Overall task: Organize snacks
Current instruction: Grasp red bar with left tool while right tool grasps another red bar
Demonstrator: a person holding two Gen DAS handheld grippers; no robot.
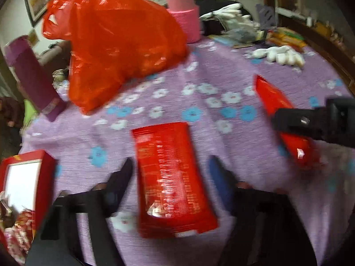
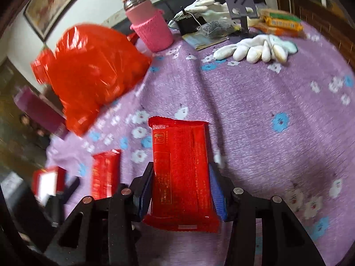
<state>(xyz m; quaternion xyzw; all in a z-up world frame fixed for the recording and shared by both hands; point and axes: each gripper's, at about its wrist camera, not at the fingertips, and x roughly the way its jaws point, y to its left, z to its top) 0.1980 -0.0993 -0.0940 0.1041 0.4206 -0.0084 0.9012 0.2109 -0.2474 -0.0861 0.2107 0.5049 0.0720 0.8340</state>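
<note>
In the left wrist view, a red snack packet [image 1: 173,177] lies on the purple flowered tablecloth [image 1: 199,93] between the fingers of my left gripper [image 1: 172,166], which is open around it without touching. My right gripper [image 2: 180,173] is shut on a second red snack packet [image 2: 180,173], which it holds above the cloth; it also shows in the left wrist view [image 1: 281,119] at the right. The first packet shows in the right wrist view [image 2: 105,173] at lower left. An open red box [image 1: 24,184] stands at the left edge.
A red plastic bag [image 1: 115,44] sits at the back left. A pink-sleeved flask [image 1: 184,15], white gloves [image 2: 255,48], a purple box [image 1: 33,77], yellow-orange packets [image 2: 281,22] and small clutter line the table's far side.
</note>
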